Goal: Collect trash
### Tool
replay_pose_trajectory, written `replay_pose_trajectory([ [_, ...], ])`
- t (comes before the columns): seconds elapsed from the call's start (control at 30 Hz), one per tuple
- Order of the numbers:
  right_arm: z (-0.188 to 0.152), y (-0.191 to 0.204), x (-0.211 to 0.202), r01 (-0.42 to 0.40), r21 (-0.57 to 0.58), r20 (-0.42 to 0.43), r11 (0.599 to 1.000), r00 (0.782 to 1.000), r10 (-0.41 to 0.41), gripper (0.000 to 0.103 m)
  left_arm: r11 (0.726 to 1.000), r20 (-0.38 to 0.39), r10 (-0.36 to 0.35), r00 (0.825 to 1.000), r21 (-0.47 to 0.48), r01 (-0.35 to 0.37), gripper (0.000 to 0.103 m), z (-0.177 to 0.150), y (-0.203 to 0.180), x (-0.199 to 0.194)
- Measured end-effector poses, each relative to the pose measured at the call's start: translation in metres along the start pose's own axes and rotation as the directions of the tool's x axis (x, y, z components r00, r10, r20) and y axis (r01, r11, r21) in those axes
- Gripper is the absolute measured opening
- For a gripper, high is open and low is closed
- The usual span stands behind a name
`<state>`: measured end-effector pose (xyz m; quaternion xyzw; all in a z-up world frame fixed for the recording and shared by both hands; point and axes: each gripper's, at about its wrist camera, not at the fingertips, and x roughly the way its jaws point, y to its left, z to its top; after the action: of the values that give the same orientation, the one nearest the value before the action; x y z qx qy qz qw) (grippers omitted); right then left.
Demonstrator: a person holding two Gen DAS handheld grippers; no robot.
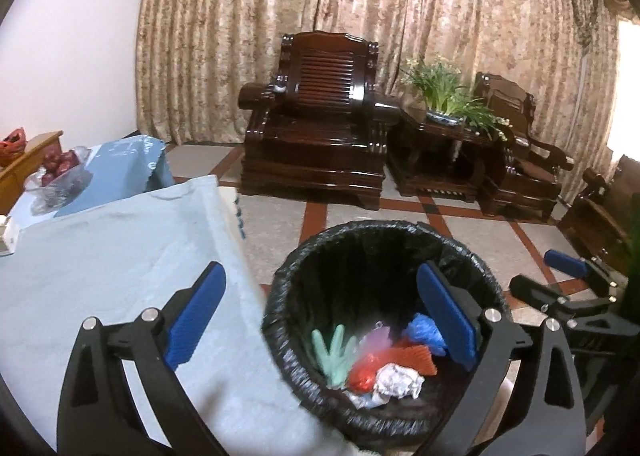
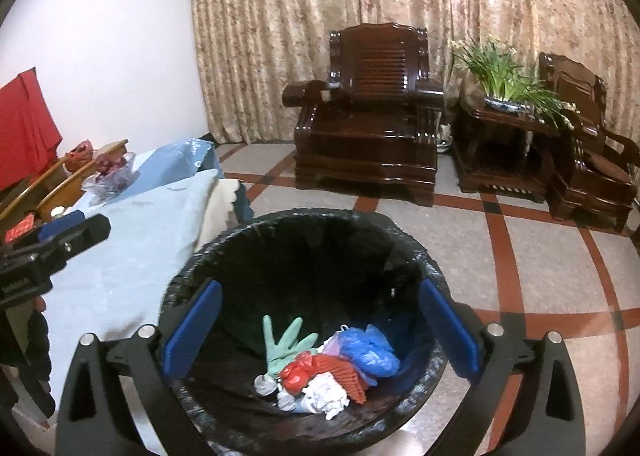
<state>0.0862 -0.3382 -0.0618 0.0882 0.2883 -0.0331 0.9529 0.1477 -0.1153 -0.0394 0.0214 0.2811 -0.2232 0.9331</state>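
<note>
Both grippers empty above the bin

The lined trash bin sits lower centre, straight under the wide-open right gripper; the left gripper (also spread open) overlaps its left rim.

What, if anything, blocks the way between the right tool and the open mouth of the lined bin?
Nothing visible. The right tool hangs open and empty right over the bin, whose mouth is uncovered, with the trash lying at the bottom.
</note>
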Motion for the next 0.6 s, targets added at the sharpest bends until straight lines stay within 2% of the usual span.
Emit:
replay_pose_trajectory([
  [0.6, 0.002, 0.046, -0.040, -0.072, -0.031, -0.008, 0.997, 0.997, 0.071, 0.097, 0.998, -0.011, 0.058, 0.998, -0.022, -0.058, 0.094, -0.016, 0.012, -0.064],
])
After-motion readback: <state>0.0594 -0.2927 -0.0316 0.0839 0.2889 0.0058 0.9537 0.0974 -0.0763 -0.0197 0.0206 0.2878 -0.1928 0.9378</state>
